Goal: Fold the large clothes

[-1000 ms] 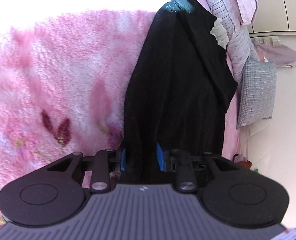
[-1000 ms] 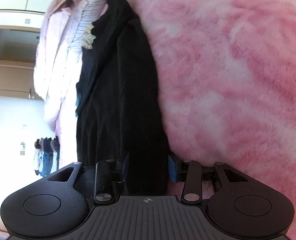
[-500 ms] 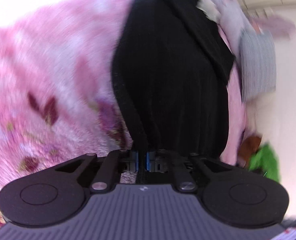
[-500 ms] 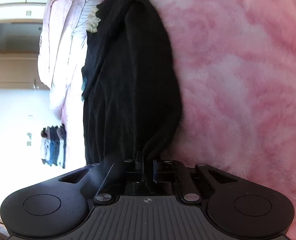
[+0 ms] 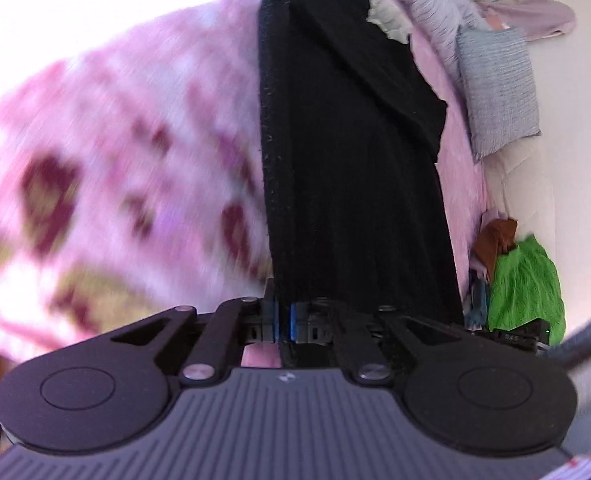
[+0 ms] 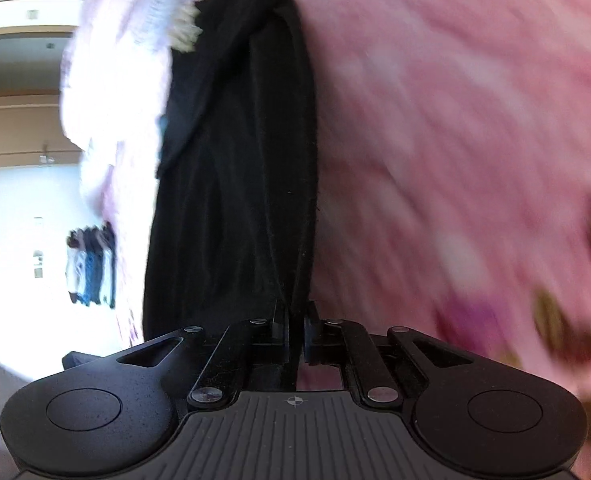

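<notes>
Pink blanket [image 5: 143, 152] carries the black garment [image 5: 351, 184], whose near hem our left gripper [image 5: 282, 316] and right gripper [image 6: 294, 328] have just clamped; next we judge folding it away over itself.

A fluffy pink blanket [image 5: 127, 168] covers the bed, a grey pillow [image 5: 497, 88] leans by the pale wall [image 5: 575, 160], and bright light pours in.
</notes>
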